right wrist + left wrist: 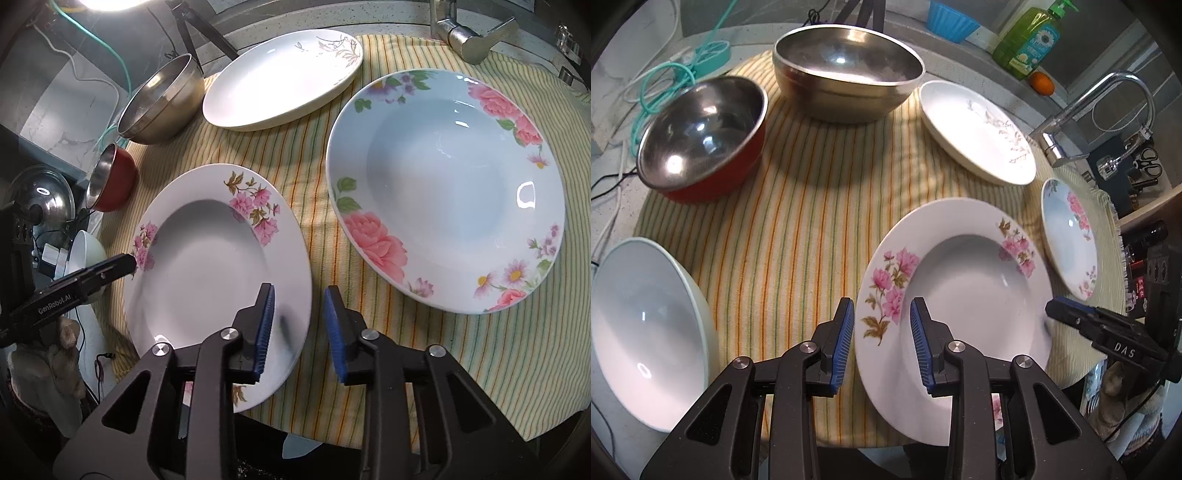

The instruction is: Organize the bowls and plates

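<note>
On the striped cloth [783, 206] your pink-flowered plate [960, 295] lies flat, its rim between both grippers' fingers, left gripper [882, 325] and right gripper [299, 314] released, pads clear of it.

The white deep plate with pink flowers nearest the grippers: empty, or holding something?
Empty. The white deep plate with pink flowers shows a bare white well in both wrist views, carrying only shadow; no food or dish lies in it.

Pink-flowered deep plate [960, 295] nearest; blue floral plate [443, 192], plain plate [975, 129], three bowls [846, 74] upright around on striped cloth
</note>
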`<action>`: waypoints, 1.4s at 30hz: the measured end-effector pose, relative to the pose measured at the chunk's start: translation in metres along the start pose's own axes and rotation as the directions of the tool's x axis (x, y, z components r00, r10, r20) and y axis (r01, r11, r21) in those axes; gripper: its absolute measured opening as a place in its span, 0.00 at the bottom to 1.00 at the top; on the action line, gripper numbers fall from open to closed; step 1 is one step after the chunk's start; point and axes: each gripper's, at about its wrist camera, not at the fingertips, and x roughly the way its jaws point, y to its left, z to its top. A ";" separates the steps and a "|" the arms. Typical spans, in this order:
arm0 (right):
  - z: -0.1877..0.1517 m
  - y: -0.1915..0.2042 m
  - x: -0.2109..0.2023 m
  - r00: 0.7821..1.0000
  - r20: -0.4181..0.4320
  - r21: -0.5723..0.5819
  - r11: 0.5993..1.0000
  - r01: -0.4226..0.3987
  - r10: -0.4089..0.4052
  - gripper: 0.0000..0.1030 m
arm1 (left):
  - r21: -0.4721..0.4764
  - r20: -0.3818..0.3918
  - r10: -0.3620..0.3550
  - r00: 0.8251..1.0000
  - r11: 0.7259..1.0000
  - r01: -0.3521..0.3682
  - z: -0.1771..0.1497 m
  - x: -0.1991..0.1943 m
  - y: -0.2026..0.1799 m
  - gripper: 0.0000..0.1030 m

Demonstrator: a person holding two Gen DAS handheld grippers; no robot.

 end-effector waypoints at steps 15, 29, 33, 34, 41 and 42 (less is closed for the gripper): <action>-0.003 -0.041 -0.062 0.994 0.105 0.000 0.999 0.044 -0.043 0.48 | 0.069 0.056 -0.125 0.991 0.990 0.121 0.029 0.003 -0.070 0.40; 0.027 -0.139 -0.087 0.979 0.159 0.143 0.984 0.103 -0.126 0.48 | 0.139 -0.019 -0.177 0.984 0.974 0.178 0.048 0.054 -0.146 0.39; 0.035 -0.157 -0.081 0.982 0.147 0.169 0.981 0.091 -0.116 0.45 | 0.153 -0.045 -0.174 0.984 0.972 0.179 0.053 0.068 -0.159 0.38; 0.037 -0.161 -0.078 0.983 0.144 0.174 0.981 0.084 -0.110 0.44 | 0.155 -0.047 -0.169 0.985 0.973 0.174 0.055 0.070 -0.161 0.38; 0.045 -0.175 -0.069 0.989 0.127 0.184 0.981 0.053 -0.077 0.34 | 0.138 -0.070 -0.167 0.983 0.975 0.176 0.060 0.082 -0.165 0.35; 0.046 -0.176 -0.068 0.990 0.123 0.183 0.982 0.048 -0.071 0.31 | 0.139 -0.073 -0.165 0.983 0.975 0.174 0.060 0.083 -0.166 0.35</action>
